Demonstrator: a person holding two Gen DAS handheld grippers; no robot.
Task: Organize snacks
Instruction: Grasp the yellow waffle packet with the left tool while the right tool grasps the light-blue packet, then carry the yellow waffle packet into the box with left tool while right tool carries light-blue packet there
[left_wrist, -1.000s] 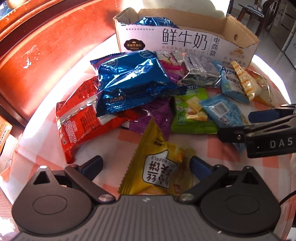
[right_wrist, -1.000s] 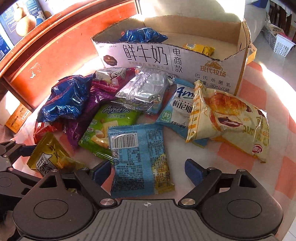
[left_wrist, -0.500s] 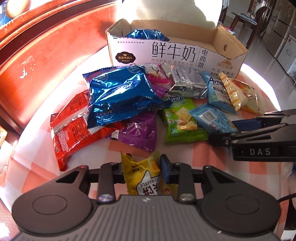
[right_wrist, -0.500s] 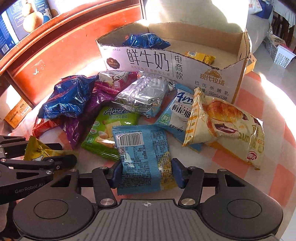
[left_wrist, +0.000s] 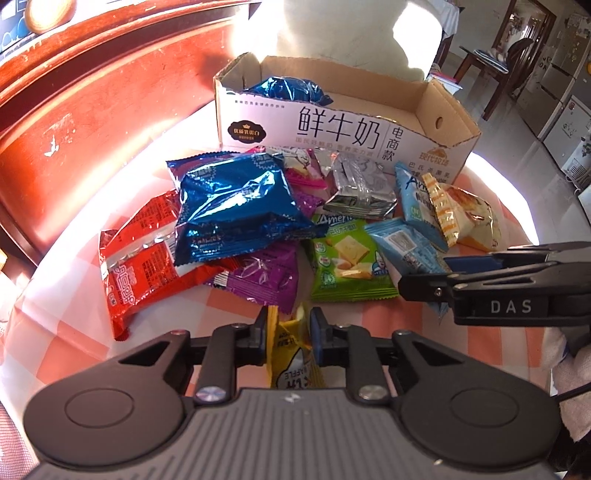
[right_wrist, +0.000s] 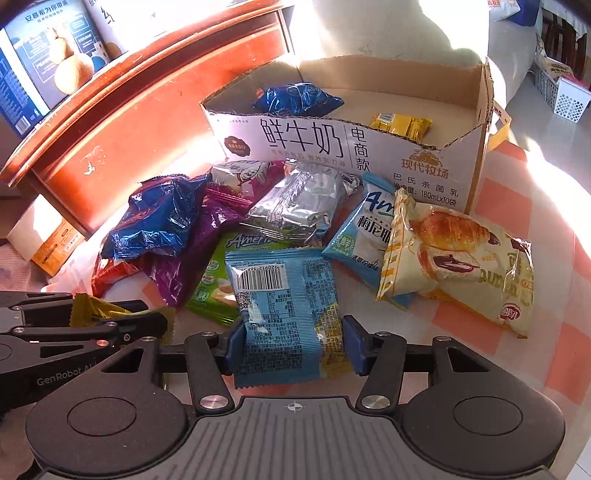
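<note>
Both grippers, wide before, closing on packets

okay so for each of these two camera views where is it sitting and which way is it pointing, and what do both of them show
Left wrist view: rides on the left gripper, looking down along its fingers at the snack pile; its jaws are closing on the yellow waffle packet; the right gripper enters from the right.
Right wrist view: rides on the right gripper, aimed down at the same pile; it pinches the light blue barcode packet; the left gripper enters from the left.
Shared: the white-fronted cardboard milk box and the green biscuit packet.
</note>
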